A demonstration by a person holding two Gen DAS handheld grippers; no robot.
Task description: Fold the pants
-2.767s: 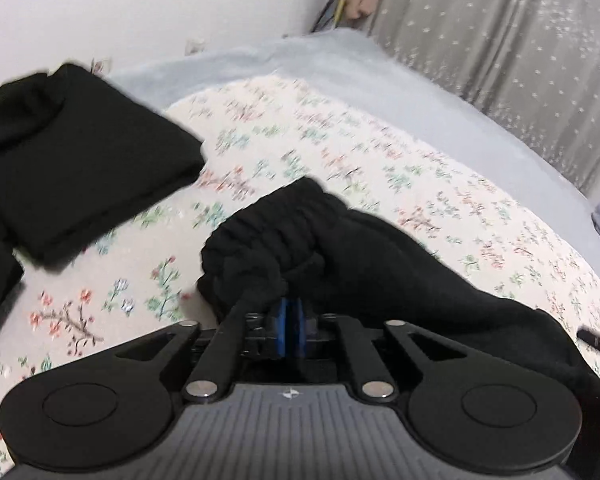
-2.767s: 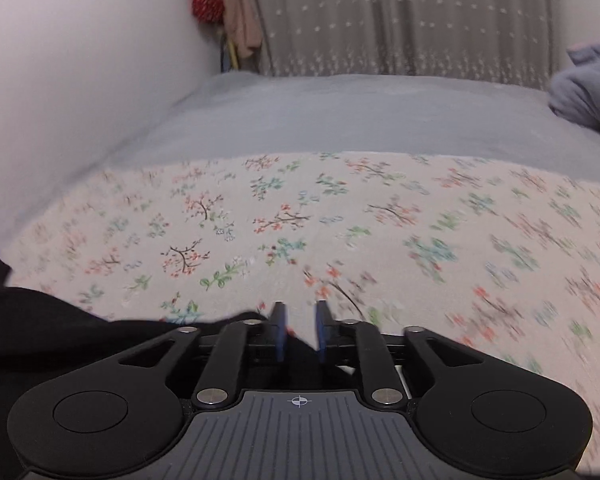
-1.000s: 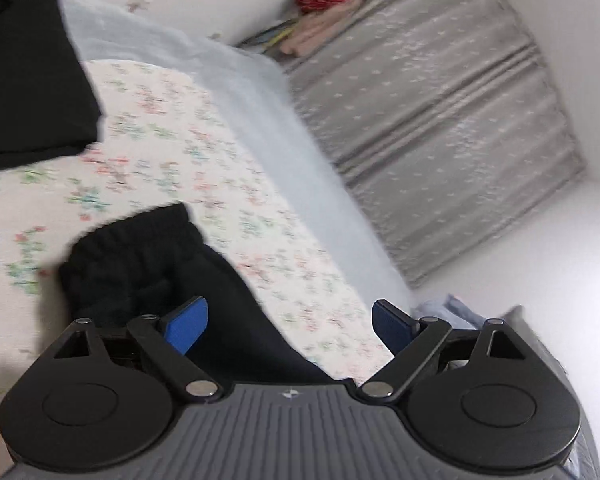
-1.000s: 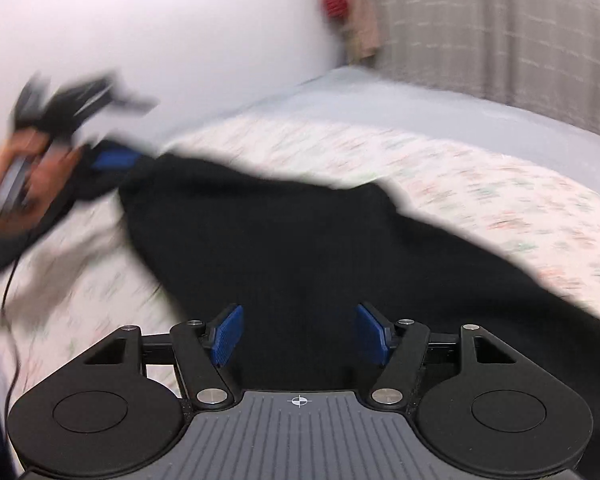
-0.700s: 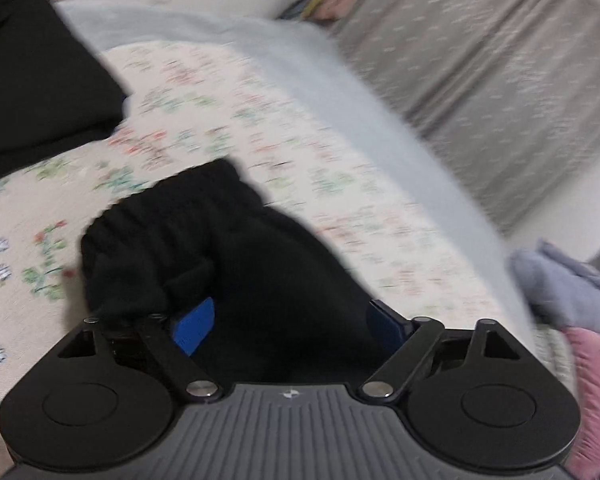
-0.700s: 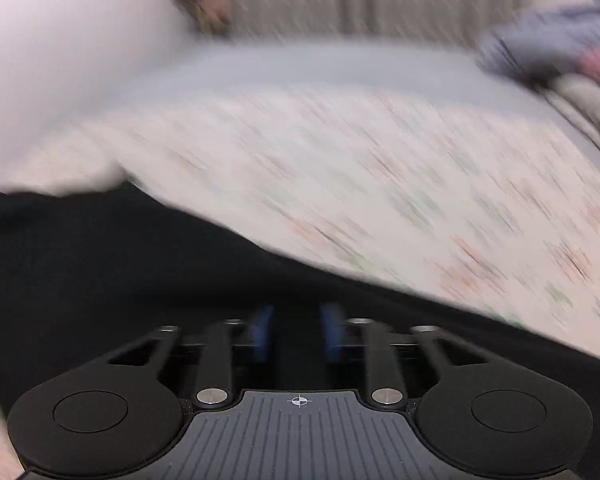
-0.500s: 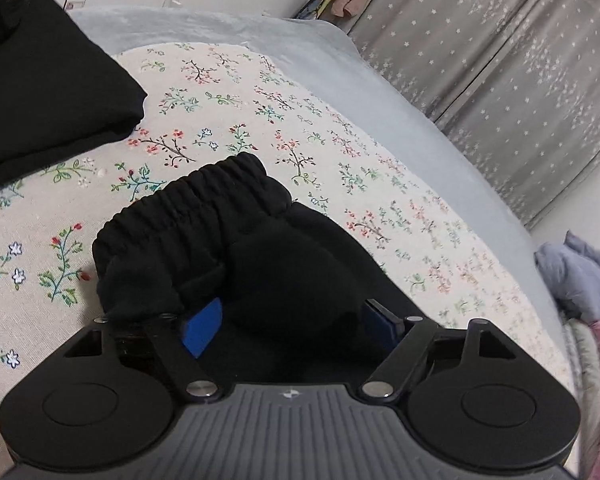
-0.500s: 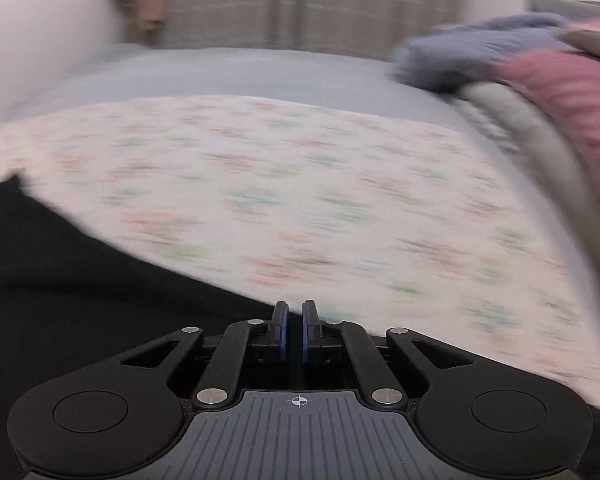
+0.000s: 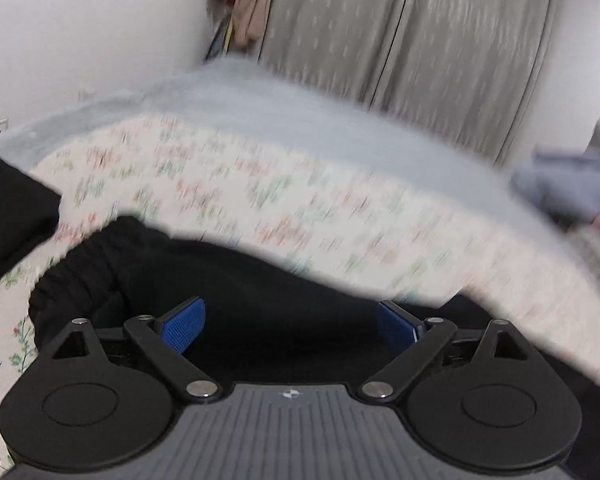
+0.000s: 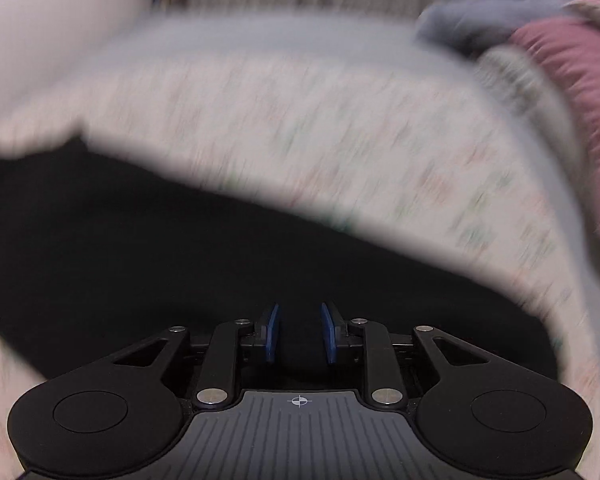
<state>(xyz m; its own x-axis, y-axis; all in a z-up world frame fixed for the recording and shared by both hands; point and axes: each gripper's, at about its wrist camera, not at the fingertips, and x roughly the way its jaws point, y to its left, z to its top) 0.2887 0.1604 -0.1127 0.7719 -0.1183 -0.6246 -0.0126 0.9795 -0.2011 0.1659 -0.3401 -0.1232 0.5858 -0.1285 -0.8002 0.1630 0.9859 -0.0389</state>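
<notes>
- Left wrist view: black pants (image 9: 236,280) lie on the floral bedspread (image 9: 300,208), gathered elastic waistband (image 9: 80,276) at left.
- Left gripper (image 9: 290,322) spreads wide, jaws opening over the cloth.
- Right gripper (image 10: 299,334) stands narrow, opening, dark pants fabric showing between its pads.

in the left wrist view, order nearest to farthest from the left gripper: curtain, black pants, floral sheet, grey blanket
1. Black pants: right at the left gripper, lying between its wide-apart, opening jaws.
2. Floral sheet: just beyond the pants, mid-frame.
3. Grey blanket: past the sheet's far edge.
4. Curtain: farthest, hanging behind the bed, top right.
</notes>
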